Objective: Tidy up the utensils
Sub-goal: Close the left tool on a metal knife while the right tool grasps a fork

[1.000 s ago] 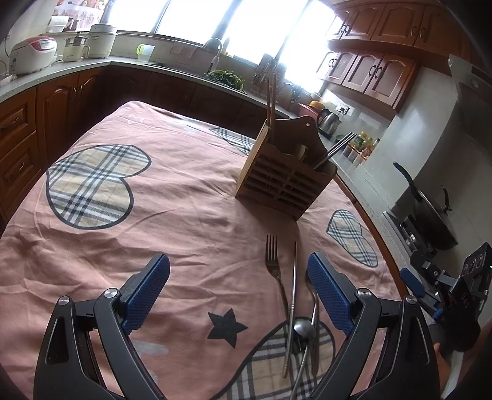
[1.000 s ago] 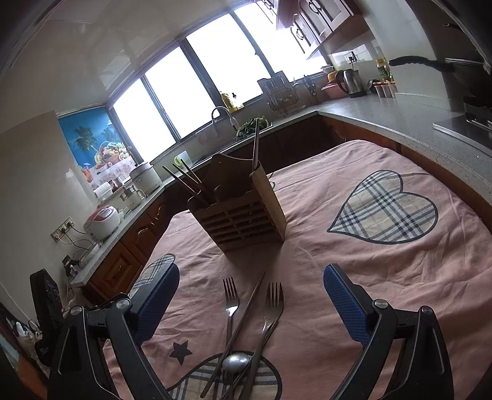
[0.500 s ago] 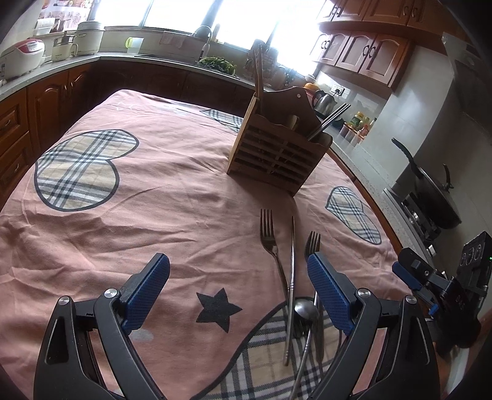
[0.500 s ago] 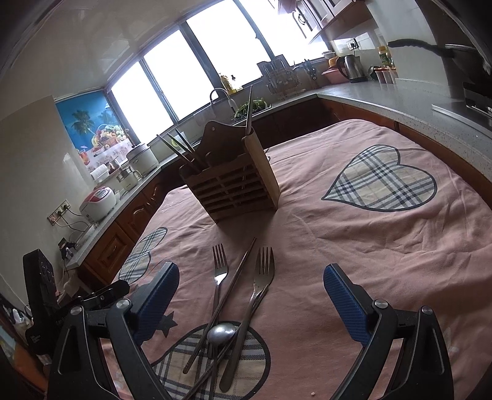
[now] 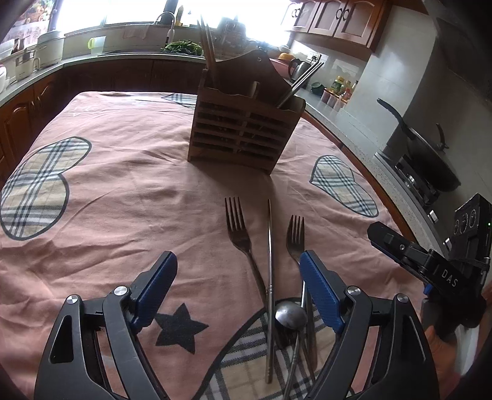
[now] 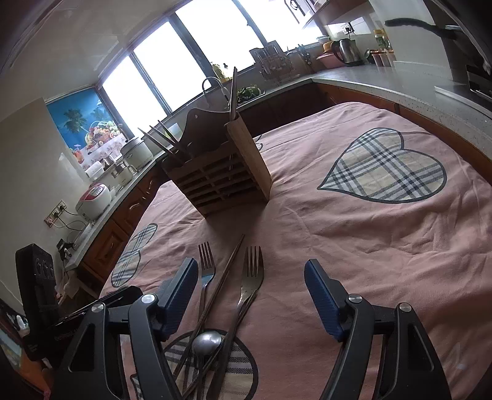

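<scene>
A wooden slatted utensil holder (image 5: 243,135) stands on the pink tablecloth (image 5: 129,197) with chopsticks in it; it also shows in the right wrist view (image 6: 218,181). In front of it lie two forks (image 5: 238,227) (image 5: 295,237), a metal chopstick (image 5: 270,246) and a spoon (image 5: 290,314), in a loose pile. My left gripper (image 5: 238,286) is open and empty, low over the pile. My right gripper (image 6: 250,295) is open and empty, with the forks (image 6: 252,274) and spoon (image 6: 206,341) between its fingers.
Kitchen counters run around the table, with a sink (image 5: 166,27), a rice cooker (image 6: 93,200), a kettle (image 6: 346,50) and a black pan (image 5: 427,154) on the stove. The right gripper's body (image 5: 430,264) shows at the left view's right edge.
Both grippers have moved forward and lower toward the pile of cutlery, and the holder looms larger. Both stay open and nothing has been taken hold of.
</scene>
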Motion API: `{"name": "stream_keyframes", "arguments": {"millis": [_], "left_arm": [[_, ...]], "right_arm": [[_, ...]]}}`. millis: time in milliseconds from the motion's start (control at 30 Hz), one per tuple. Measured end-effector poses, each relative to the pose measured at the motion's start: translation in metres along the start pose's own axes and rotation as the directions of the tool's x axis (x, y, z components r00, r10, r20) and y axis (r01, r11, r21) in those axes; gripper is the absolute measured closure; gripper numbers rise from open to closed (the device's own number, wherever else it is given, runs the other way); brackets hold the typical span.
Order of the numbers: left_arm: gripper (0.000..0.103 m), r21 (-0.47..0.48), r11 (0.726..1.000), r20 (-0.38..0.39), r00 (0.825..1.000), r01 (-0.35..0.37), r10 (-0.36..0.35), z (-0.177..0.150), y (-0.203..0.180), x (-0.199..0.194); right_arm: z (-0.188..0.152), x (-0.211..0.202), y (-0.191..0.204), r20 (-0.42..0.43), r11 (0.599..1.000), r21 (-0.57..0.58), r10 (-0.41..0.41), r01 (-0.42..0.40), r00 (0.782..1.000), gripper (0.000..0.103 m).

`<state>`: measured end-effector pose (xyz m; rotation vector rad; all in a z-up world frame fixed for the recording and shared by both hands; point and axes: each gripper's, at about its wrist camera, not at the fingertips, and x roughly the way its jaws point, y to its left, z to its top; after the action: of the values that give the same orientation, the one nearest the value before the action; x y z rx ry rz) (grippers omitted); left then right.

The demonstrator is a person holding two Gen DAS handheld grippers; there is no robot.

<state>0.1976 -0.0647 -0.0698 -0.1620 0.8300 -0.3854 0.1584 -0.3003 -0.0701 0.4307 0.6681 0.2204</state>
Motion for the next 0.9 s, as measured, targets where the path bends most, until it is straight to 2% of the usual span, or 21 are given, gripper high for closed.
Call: {"name": "stream_keyframes", "arguments": {"millis": [67, 133, 200, 367, 467, 533, 733, 800, 833, 900], "left_arm": [[0.026, 0.031, 1.0, -0.018, 1.0, -0.001, 0.001, 0.005, -0.007, 0.01], [0.039, 0.062, 0.998, -0.038, 0.999, -0.007, 0.009, 0.01, -0.014, 0.019], [0.043, 0.086, 0.996, -0.06, 0.998, -0.006, 0.011, 0.015, -0.02, 0.03], [0.047, 0.151, 0.989, -0.087, 0.996, 0.006, 0.007, 0.028, -0.037, 0.054], [0.055, 0.189, 0.982, -0.112, 0.994, 0.004, 0.018, 0.033, -0.045, 0.071], [0.071, 0.213, 0.977, -0.136, 0.99, 0.0, 0.03, 0.034, -0.049, 0.082], [0.076, 0.231, 0.972, -0.197, 0.98, 0.027, 0.019, 0.03, -0.049, 0.107], [0.084, 0.245, 0.969, -0.201, 0.979, 0.023, 0.027, 0.027, -0.05, 0.11], [0.097, 0.257, 0.966, -0.195, 0.98, 0.023, 0.028, 0.026, -0.051, 0.109], [0.098, 0.237, 0.97, -0.209, 0.978, 0.058, -0.007, 0.027, -0.047, 0.107]], "right_arm": [[0.001, 0.001, -0.003, -0.001, 1.0, 0.006, -0.005, 0.005, 1.0, 0.035], [0.003, 0.002, -0.006, -0.001, 1.0, 0.014, -0.008, 0.008, 1.0, 0.038], [0.006, 0.002, -0.009, 0.0, 1.0, 0.018, -0.016, 0.016, 1.0, 0.04], [0.012, 0.005, -0.018, 0.0, 0.999, 0.034, -0.029, 0.029, 1.0, 0.043], [0.016, 0.009, -0.024, -0.005, 0.998, 0.046, -0.033, 0.033, 0.999, 0.043], [0.018, 0.012, -0.028, -0.009, 0.998, 0.049, -0.037, 0.037, 0.999, 0.045], [0.022, 0.023, -0.034, -0.028, 0.998, 0.057, -0.036, 0.038, 0.999, 0.05], [0.022, 0.028, -0.035, -0.039, 0.998, 0.056, -0.034, 0.036, 0.999, 0.051], [0.022, 0.031, -0.035, -0.044, 0.998, 0.055, -0.033, 0.035, 0.998, 0.051], [0.021, 0.036, -0.033, -0.054, 0.998, 0.05, -0.027, 0.029, 0.998, 0.052]]}}
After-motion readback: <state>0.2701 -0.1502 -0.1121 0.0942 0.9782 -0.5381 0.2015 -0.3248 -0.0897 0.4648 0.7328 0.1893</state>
